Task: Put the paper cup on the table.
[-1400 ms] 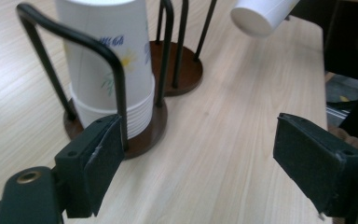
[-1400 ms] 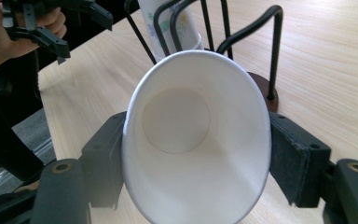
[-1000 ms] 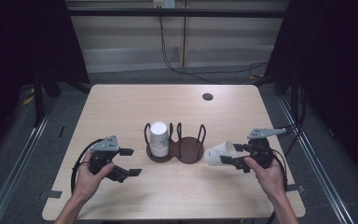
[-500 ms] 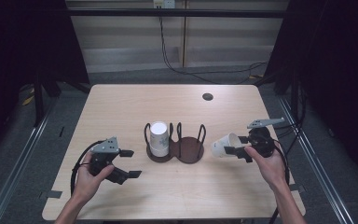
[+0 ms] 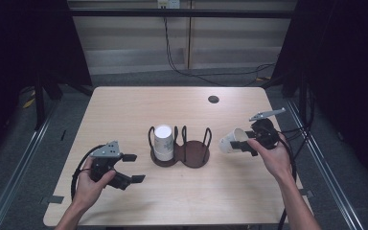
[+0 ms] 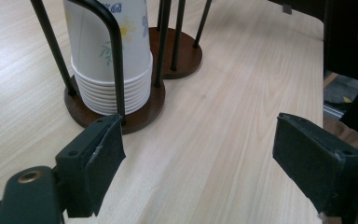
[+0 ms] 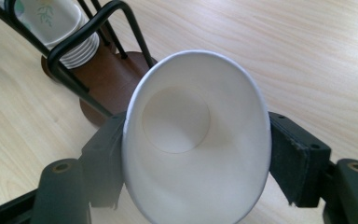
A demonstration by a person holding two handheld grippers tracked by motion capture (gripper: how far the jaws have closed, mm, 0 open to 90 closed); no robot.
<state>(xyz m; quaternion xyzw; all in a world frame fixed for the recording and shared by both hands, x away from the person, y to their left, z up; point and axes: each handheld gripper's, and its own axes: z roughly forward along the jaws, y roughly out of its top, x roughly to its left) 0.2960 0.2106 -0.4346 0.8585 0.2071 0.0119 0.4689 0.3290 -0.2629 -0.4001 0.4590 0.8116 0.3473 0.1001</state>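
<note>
White paper, squeezed slightly oval, is what the right hand-held gripper (image 5: 239, 143) has between its pads: 1 paper cup (image 5: 231, 140), lying on its side in the air above the table (image 5: 124, 110), held from both sides. In the high view its open mouth points back toward the person's right hand (image 5: 275, 155), and its base points toward the holder. In the right gripper view the cup's mouth (image 7: 196, 140) faces the camera, its round bottom visible inside, with a black pad pressed against each flank.

To the left of the cup, near the middle of the table, stands a dark wire cup holder (image 5: 179, 151) with 2 round brown bases joined side by side. Its left ring carries a stack of paper cups (image 5: 163, 142) (printed with small flowers, standing upside down, rims nested at the bottom). Its right ring (image 5: 195, 152) has only its base and upright wires. The held cup hangs just right of this holder, apart from it.

The left hand-held gripper (image 5: 134, 167) rests low over the table's near left part, its jaws spread wide with nothing between them. In the left gripper view the stack (image 6: 109, 56) stands just beyond the left pad.

A small dark round hole (image 5: 213, 99) sits in the table's far right part.
</note>
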